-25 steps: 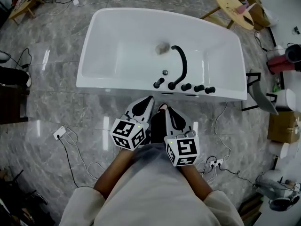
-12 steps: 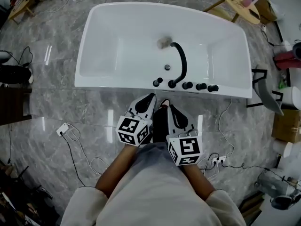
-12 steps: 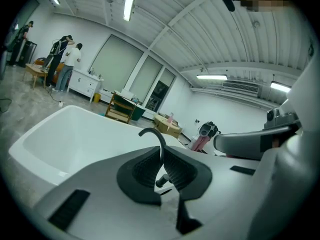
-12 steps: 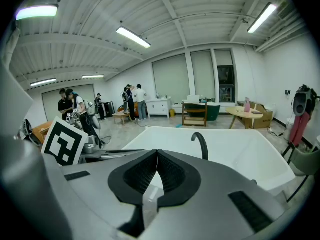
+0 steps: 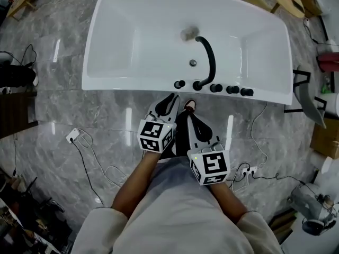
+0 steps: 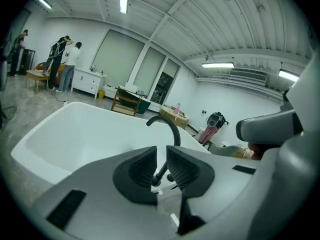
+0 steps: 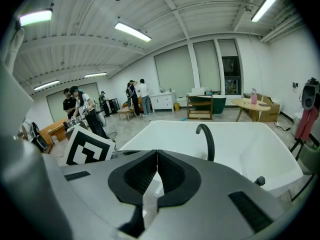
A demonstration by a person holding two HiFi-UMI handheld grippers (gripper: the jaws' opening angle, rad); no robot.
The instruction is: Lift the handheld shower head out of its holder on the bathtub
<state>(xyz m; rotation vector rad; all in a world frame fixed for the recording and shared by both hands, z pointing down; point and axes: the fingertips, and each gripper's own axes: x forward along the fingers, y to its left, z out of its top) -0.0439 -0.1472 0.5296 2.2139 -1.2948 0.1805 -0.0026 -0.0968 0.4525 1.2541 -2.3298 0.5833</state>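
A white bathtub [image 5: 132, 15] lies ahead with a black arched spout [image 5: 209, 57] and a row of black fittings on its near rim. The leftmost fitting [image 5: 179, 83], a short black piece set apart, looks like the handheld shower head in its holder. My left gripper [image 5: 170, 98] hovers just short of the rim below it. Its jaws have just been opening and stand slightly apart with nothing between them [image 6: 161, 166]; the spout's base shows through the gap. Beside it, my right gripper [image 5: 192, 118] is shut on nothing [image 7: 157, 159].
Black knobs [image 5: 230, 89] sit right of the spout. Cables and a power strip [image 5: 71, 136] lie on the marble floor at the left, more cables [image 5: 249, 169] at the right. A black frame with a grey seat [image 5: 307, 102] stands by the tub's right end. People stand far off [image 6: 65, 64].
Both grippers have moved forward, closer to the tub's near rim, the left one more. The tub now sits nearer in the head view.
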